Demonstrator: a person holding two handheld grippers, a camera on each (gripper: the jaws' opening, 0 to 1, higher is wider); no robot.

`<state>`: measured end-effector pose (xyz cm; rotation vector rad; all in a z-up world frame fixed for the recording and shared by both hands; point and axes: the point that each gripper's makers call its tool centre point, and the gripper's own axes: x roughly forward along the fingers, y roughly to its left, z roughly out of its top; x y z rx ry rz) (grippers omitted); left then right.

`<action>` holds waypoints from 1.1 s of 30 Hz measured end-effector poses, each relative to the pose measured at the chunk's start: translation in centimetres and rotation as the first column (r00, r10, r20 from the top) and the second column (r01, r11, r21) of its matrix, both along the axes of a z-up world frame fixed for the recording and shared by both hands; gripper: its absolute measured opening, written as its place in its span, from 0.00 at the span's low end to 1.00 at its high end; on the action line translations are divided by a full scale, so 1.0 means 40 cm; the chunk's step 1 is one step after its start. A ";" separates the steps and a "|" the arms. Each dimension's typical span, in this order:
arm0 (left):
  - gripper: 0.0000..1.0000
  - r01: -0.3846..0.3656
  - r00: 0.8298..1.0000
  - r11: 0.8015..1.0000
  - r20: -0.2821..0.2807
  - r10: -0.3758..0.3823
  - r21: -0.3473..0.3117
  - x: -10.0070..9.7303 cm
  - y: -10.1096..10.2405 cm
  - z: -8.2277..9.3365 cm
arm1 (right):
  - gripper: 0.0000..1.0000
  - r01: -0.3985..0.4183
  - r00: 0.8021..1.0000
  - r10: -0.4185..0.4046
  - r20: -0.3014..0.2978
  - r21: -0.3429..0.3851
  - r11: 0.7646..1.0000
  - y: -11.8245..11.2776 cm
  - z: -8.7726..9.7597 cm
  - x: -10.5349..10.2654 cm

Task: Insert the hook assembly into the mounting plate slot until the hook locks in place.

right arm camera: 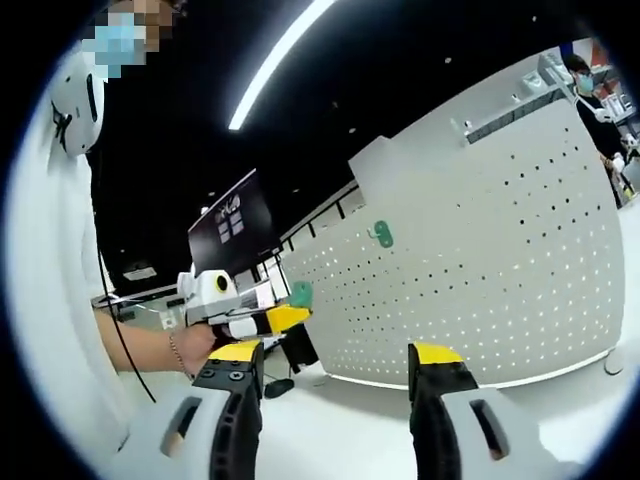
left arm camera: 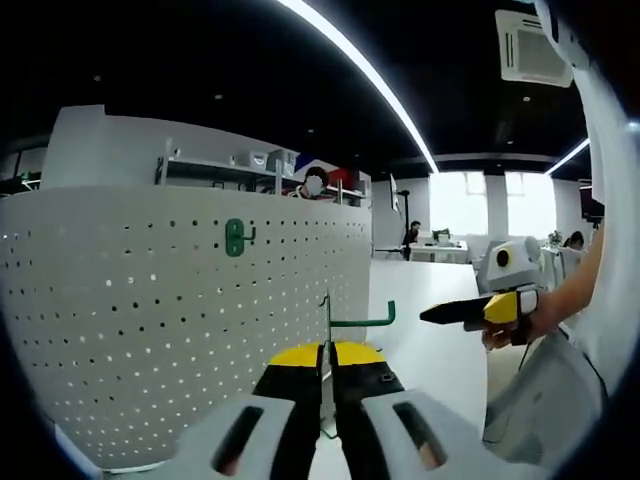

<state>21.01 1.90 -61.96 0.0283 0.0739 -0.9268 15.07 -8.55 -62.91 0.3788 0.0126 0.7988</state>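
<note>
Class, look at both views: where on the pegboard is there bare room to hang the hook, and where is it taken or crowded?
The pegboard is bare nearly everywhere: below, left and right of the mounted green hook. Only that upper spot is taken. Near the board's right edge, the left hand-held gripper holds another hook, crowding that side. The right hand-held gripper is open.

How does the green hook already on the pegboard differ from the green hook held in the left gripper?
The mounted hook sits on the white pegboard; the held hook is off the board, clamped between the jaws of the left gripper. The mounted hook shows a broad green plate with a short prong; the held hook shows a thin upright wire and a long green arm with an upturned tip. The mounted one looks smaller, being farther from the camera. Both are green.
</note>
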 end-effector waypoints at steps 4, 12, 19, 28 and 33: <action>0.02 -0.003 1.000 1.000 0.001 0.003 0.003 -0.006 -0.001 -0.001 | 0.54 -0.010 1.000 0.010 0.007 0.008 1.000 0.018 0.009 0.009; 0.02 -0.015 1.000 1.000 -0.013 0.015 0.001 -0.020 -0.006 -0.013 | 0.55 -0.045 0.999 0.044 0.021 0.011 0.999 0.063 0.023 0.028; 0.02 -0.021 1.000 1.000 -0.014 0.021 0.004 -0.025 -0.008 -0.012 | 0.54 -0.071 0.997 0.070 0.028 0.030 0.997 0.100 0.036 0.041; 0.02 -0.024 1.000 1.000 -0.016 0.024 0.003 -0.031 -0.011 -0.014 | 0.52 -0.098 0.995 0.097 0.026 0.036 0.995 0.136 0.041 0.054; 0.02 -0.018 1.000 1.000 -0.016 0.018 0.008 -0.036 -0.023 -0.016 | 0.52 -0.110 0.994 0.109 0.029 0.044 0.993 0.157 0.049 0.058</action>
